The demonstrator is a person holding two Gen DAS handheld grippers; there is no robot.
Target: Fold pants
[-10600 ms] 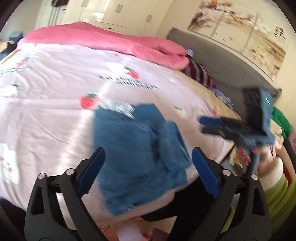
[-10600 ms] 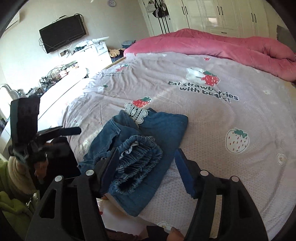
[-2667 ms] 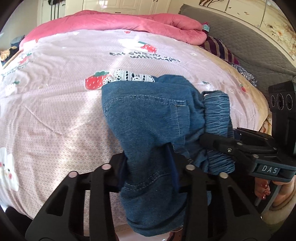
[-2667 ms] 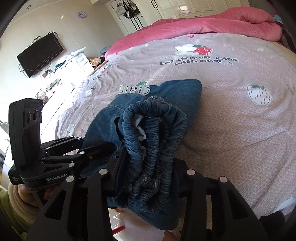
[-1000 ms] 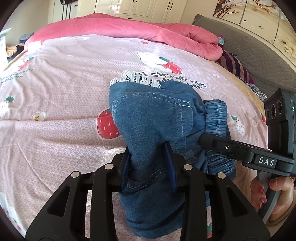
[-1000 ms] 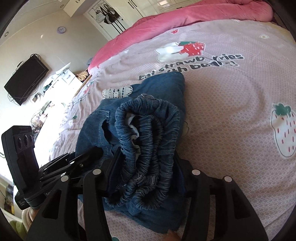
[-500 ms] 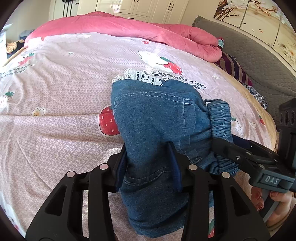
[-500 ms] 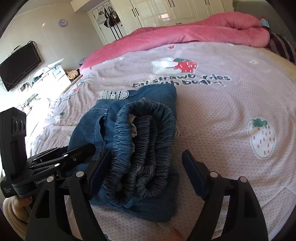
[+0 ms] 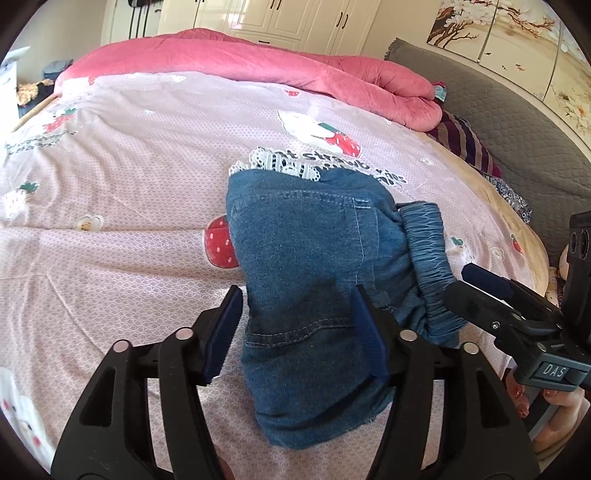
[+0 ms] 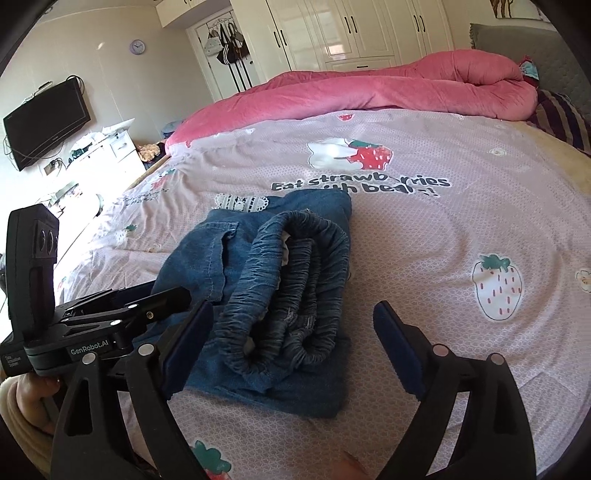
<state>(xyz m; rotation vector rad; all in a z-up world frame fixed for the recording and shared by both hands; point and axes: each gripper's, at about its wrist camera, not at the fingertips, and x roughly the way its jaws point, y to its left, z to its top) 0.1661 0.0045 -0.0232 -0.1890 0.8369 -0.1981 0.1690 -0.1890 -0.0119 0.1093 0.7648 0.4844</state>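
Nearest the cameras, the left gripper (image 9: pixel 295 328) is opening, its pads straddling the near end of the pants (image 9: pixel 317 295) with a visible gap on the left side, so the denim is lying between the jaws rather than being pinched. The right gripper (image 10: pixel 291 343) is also opening and standing wide, with the gathered waistband (image 10: pixel 291 291) lying between its pads and touched by neither. The pants are resting as a compact folded bundle on the near part of the bed (image 10: pixel 461 240), the waistband stacked on the right side of the pile and a lace patch (image 9: pixel 277 164) showing just beyond its far edge. Farther off, a pink quilt (image 10: pixel 369 88) is lying bunched across the far side of the bed, with wardrobes (image 10: pixel 362 29) behind it. The step in hand appears to be the release after the last fold; the next move probably calls for drawing both grippers back clear without dragging the bundle.
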